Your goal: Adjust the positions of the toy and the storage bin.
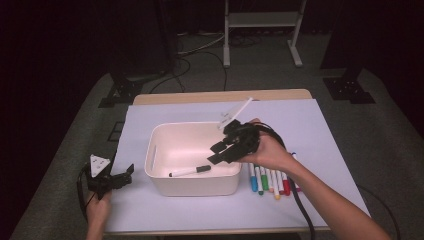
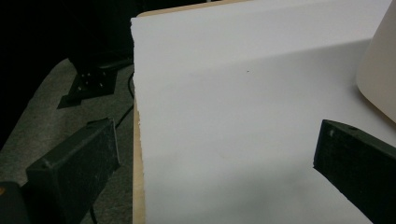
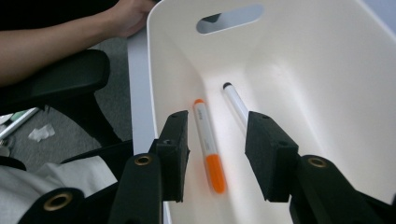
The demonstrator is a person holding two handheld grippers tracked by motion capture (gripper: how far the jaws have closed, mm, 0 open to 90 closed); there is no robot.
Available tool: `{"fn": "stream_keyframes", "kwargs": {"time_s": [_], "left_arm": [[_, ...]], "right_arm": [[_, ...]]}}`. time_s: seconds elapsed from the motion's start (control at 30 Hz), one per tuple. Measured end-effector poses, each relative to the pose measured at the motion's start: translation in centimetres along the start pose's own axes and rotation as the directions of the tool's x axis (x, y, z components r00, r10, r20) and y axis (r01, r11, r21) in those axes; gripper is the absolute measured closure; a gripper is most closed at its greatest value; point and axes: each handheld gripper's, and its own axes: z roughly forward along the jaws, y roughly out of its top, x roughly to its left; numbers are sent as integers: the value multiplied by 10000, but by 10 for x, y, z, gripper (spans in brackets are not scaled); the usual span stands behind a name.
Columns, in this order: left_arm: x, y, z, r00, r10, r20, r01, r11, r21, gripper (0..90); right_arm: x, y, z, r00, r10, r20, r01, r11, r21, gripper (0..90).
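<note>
Risk comes first, seen from the high view: the right gripper [image 1: 224, 150] hangs over the white plastic bin [image 1: 156, 175] with its cable draped across the row of coloured markers [image 1: 270, 181] lying on the white sheet [image 1: 310, 125] just beside the bin's right wall. I judge that a careless pull back toward those markers could drag the cable through them and roll one off the table edge. A black-capped marker [image 1: 190, 171] lies on the bin floor near the front wall. The left gripper [image 1: 122, 177] rests well apart, at the sheet's left edge, so it cannot steady the bin if the right one knocks the rim.

From the left gripper view, both black jaws stand wide apart with nothing between them, over bare sheet [image 2: 243, 116]; a curve of the bin wall [image 2: 378, 70] shows at the right.

From the right gripper view, the jaws stand about half open, pads clear of everything. Below and between them an orange marker [image 3: 209, 147] lies loose on the bin floor, next to the black-capped marker [image 3: 236, 102], both pointing toward the handle slot [image 3: 229, 18]. Neither is gripped. My concern here is that the two lie close together, so a low sweep of the jaws could jostle them.
</note>
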Motion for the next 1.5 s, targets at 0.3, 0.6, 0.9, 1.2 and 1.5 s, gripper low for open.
{"fn": "stream_keyframes", "kwargs": {"time_s": [0.3, 0.6, 0.9, 1.2, 1.5], "left_arm": [[-1, 0, 0, 10000, 29, -38, -29, 10000, -17, 0], [-1, 0, 0, 10000, 29, -54, -29, 10000, -70, 0], [-1, 0, 0, 10000, 33, -85, -34, 10000, -74, 0], [-1, 0, 0, 10000, 30, -76, -30, 9999, -97, 0], [-1, 0, 0, 10000, 1, -80, -2, 9999, -156, 0]], "right_arm": [[-8, -44, -52, 9917, 930, 886, -850, 9924, -894, 546], [-22, -111, -82, 9576, 2189, 1876, -1983, 9725, -1223, 526], [-39, -189, -85, 8898, 3579, 2830, -3338, 9335, -1310, 527], [-55, -230, -73, 8155, 4194, 3988, -4072, 9055, -1196, 556], [-70, -250, -61, 7516, 4569, 4757, -4598, 8800, -1188, 596]]}}
